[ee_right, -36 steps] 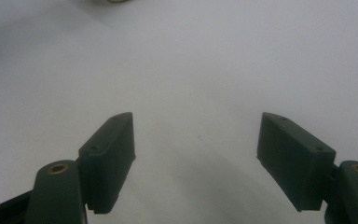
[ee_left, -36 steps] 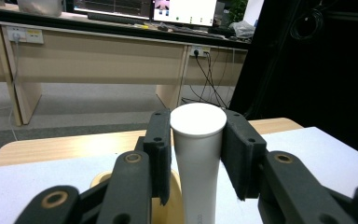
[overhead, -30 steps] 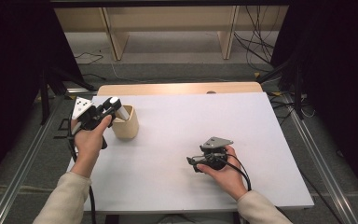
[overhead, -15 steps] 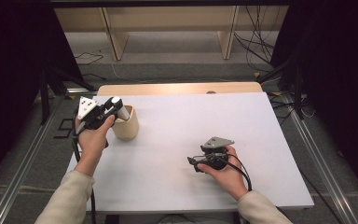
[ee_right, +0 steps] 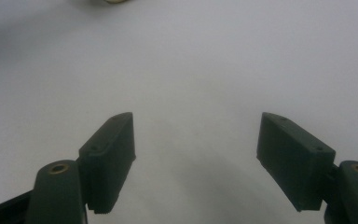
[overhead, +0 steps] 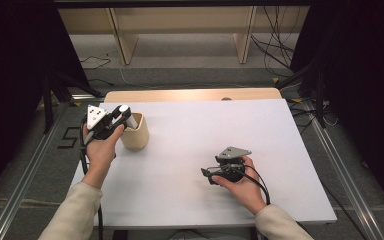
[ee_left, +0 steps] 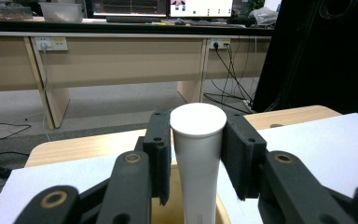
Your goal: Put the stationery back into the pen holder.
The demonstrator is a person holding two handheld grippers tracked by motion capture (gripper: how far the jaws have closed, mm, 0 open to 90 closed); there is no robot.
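White tabletop [overhead: 190, 150]: left claw [ee_left: 196, 154] grips white tube [ee_left: 198, 154] over wooden cup [overhead: 135, 134]; right claw [ee_right: 198, 163] released.

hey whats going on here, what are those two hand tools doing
A person at a white table holds a two-jaw tool in each hand. The left tool is closed on a white tube with a flat cap, holding it upright with its lower end inside a tan cup near the table's left edge. The right tool sits low over bare tabletop nearer the person, with its jaws wide apart and nothing between them.
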